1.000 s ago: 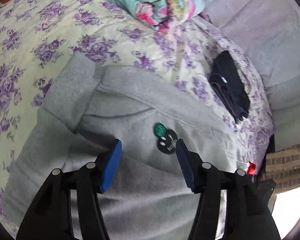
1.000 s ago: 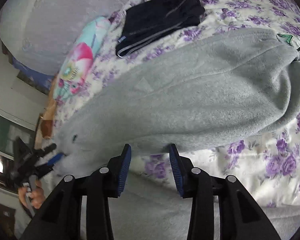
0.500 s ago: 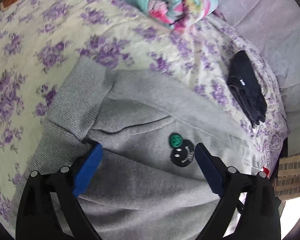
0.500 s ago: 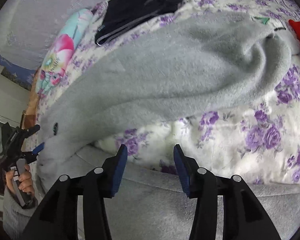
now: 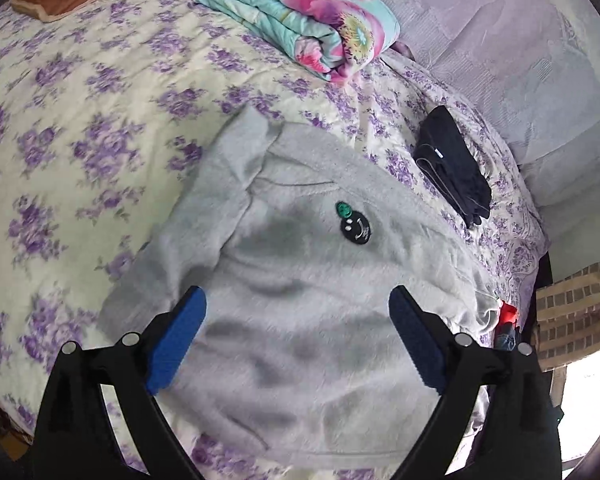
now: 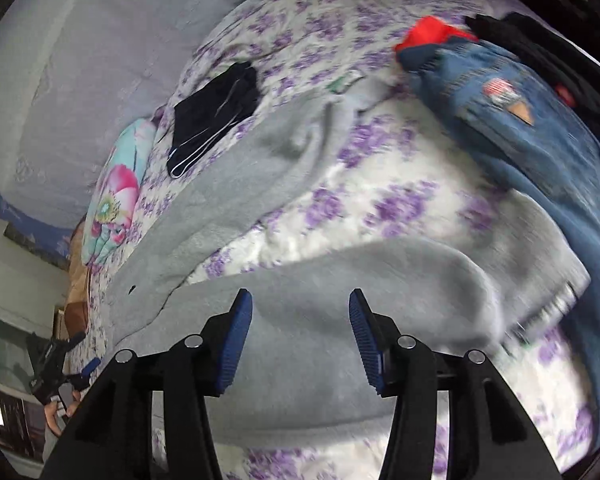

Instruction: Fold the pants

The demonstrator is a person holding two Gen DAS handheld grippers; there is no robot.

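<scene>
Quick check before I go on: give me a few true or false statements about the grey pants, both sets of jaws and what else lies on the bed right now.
1. The left gripper has its jaws wide open with nothing between them. True.
2. The right gripper is clamped on the grey pants. False: its jaws stand open above the grey fabric.
3. A black smiley patch shows on the grey pants. True.
4. The folded dark garment lies on top of the grey pants. False: it lies apart on the floral bedsheet.
5. Blue jeans lie on the bed in the right wrist view. True.
</scene>
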